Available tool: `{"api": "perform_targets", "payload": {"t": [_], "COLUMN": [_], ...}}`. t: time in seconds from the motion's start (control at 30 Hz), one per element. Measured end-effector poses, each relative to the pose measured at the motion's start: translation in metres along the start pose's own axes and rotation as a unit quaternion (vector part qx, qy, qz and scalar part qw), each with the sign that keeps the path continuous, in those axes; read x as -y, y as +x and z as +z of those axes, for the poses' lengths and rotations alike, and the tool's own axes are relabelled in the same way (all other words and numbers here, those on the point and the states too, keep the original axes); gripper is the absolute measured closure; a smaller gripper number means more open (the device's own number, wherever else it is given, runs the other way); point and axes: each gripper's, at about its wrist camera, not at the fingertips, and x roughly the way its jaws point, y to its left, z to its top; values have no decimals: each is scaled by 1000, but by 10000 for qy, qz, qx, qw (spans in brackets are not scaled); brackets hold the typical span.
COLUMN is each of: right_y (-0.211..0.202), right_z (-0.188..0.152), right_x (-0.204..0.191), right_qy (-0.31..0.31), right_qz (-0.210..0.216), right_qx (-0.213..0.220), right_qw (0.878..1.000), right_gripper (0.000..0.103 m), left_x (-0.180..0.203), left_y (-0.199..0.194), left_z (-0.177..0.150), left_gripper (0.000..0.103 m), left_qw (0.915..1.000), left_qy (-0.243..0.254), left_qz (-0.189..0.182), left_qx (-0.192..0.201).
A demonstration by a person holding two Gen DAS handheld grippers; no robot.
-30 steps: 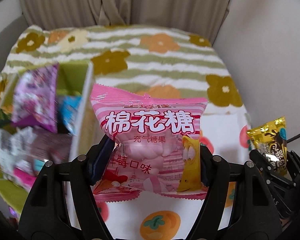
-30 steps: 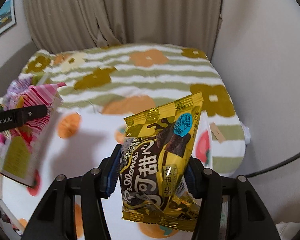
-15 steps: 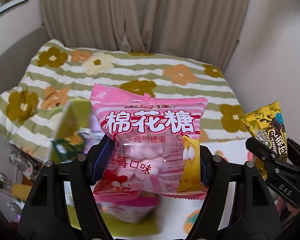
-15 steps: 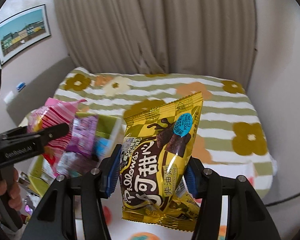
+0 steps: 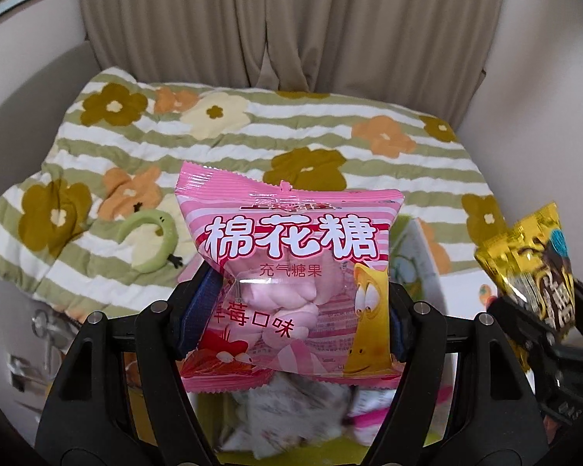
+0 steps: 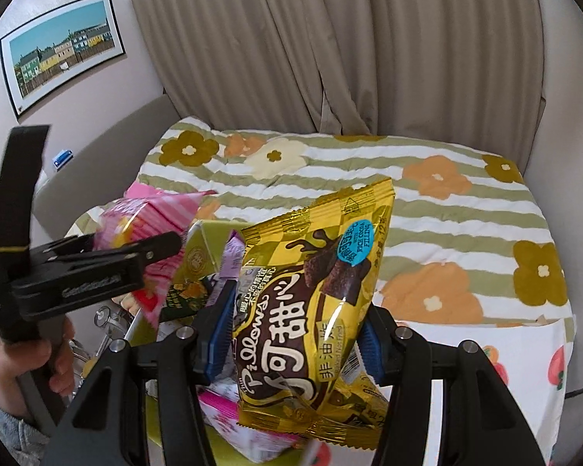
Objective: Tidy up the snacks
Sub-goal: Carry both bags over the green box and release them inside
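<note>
your pink marshmallow bag [image 5: 287, 272] fills the left wrist view and hides most of the green box [image 5: 421, 256] behind it — you only see a pale wall on the right. below the bag, the packets [image 5: 291, 411] in the box are a motion-blurred smear, can't read any of them. the gold pillows bag [image 5: 532, 268] is cut off by the right edge there and its print is blurred. in the right wrist view that gold bag covers the box's middle, so contents are only partly seen. the left gripper [image 6: 167, 242] is blurred w/ unreadable lettering, and your hand [image 6: 23, 365] on its handle is cut by the frame edge — sleeve too.
</note>
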Motion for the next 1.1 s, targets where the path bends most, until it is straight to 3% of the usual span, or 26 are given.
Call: {"api": "perform_targets", "payload": {"t": [0.17,0.23,0.3,0.63,0.97,1.0,1.07,1.1], "right_y": [19,24,30,40,43,47,55,57], "right_z": [-4,-5,-6,-13,2,1,-2,-4], "right_x": [-13,-18,-21,-27,-39,-40,-42,-43], "right_qy": [22,12,-6,33,-88,-94,-129,-161], "right_qz": [-47,-56,-34,170,292,292,288,268], "right_qx": [-244,-303,-367,-547,-541,-573,-630,-643], "right_qw": [9997,9995,9993,9984,9981,9979,9975,9974], "right_gripper": [52,52,52,52,51,48,24,4], "left_x": [-16,-19,-22,-35,-40,-41,-47,-50], "left_y": [31,43,48,25,-3,-6,-9,-10], "left_z": [10,11,11,-15,-27,-28,-30,-33], "left_gripper": [28,8,2,2,2,2,2,2], "left_qw": [9995,9988,9988,9988,9994,9995,9994,9994], "left_qy": [19,57,78,-33,-32,-32,-58,-93], "left_qz": [-199,-207,-109,-52,121,155,189,191], "left_qx": [-251,-431,-467,-486,-308,-288,-272,-274]}}
